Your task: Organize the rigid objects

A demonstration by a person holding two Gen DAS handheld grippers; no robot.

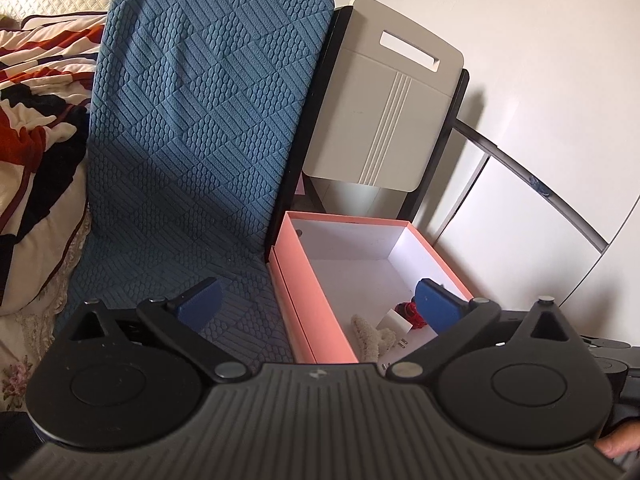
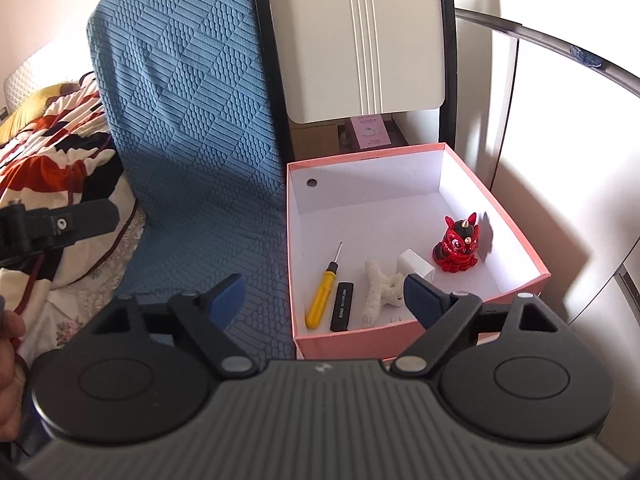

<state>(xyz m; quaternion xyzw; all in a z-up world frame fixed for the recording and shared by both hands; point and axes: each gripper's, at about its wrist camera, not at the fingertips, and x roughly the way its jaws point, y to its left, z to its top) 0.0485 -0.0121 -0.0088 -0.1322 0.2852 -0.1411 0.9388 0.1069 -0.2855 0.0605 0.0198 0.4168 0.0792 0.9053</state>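
While both grippers hovered with jaws spread wide and nothing between them, the pink cardboard box (image 2: 416, 336) sat just ahead. The right gripper (image 2: 324, 300) straddled its near-left corner; the left gripper (image 1: 320, 304) straddled its long left wall. Inside on the white floor lay a yellow-handled screwdriver (image 2: 322, 296), a black stick (image 2: 342, 307), a fuzzy white clip (image 2: 378, 294), a white cube (image 2: 416, 266) and a glossy red figurine (image 2: 456, 248). Beside it lay a quilted blue cover (image 2: 188, 128).
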